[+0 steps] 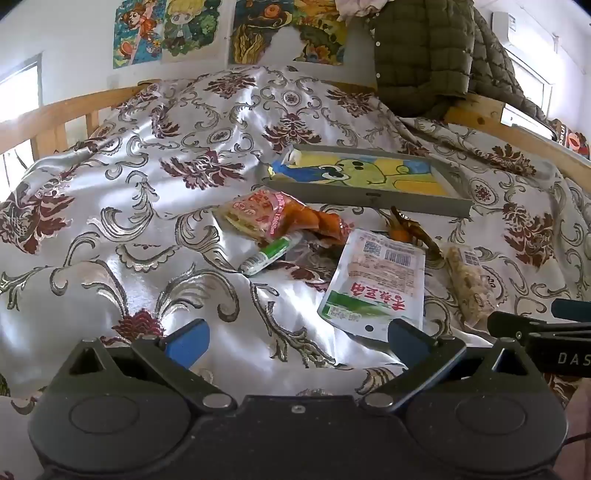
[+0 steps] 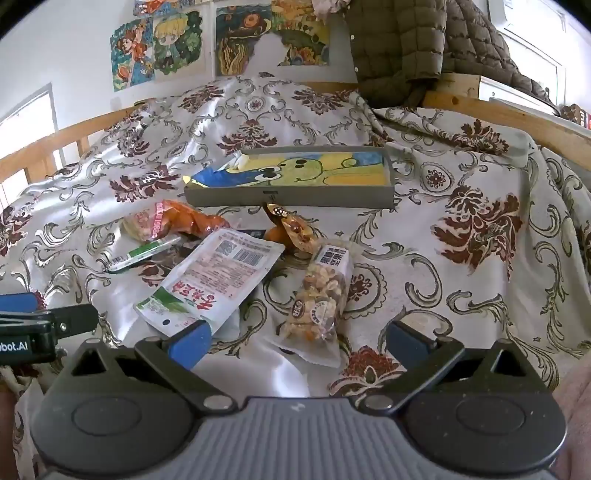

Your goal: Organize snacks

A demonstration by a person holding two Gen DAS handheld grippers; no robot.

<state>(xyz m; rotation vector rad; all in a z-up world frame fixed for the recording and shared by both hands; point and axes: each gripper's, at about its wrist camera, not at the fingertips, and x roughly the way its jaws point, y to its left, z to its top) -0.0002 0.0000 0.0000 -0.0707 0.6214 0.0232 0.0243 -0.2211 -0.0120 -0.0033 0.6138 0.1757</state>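
Snack packs lie on a patterned bedspread in front of a shallow grey tray (image 1: 417, 205) (image 2: 295, 199) with a cartoon lining. A white and green pouch (image 1: 376, 280) (image 2: 218, 277) lies nearest. A clear nut mix bag (image 2: 321, 299) (image 1: 471, 280) lies right of it. An orange-red pack (image 1: 280, 218) (image 2: 177, 221), a green and white stick (image 1: 269, 254) (image 2: 144, 253) and a small brown-orange snack (image 1: 410, 230) (image 2: 291, 229) lie behind. My left gripper (image 1: 297, 341) is open and empty, left of the pouch. My right gripper (image 2: 299, 339) is open and empty, with the nut mix bag's near end between its fingers.
The bed has a wooden frame (image 1: 55, 114) (image 2: 517, 110) on the left and back right. A quilted olive jacket (image 1: 436, 51) (image 2: 402, 44) hangs over the back rail. Posters (image 1: 166, 29) are on the wall. The bedspread (image 1: 147, 192) is wrinkled and bare on the left.
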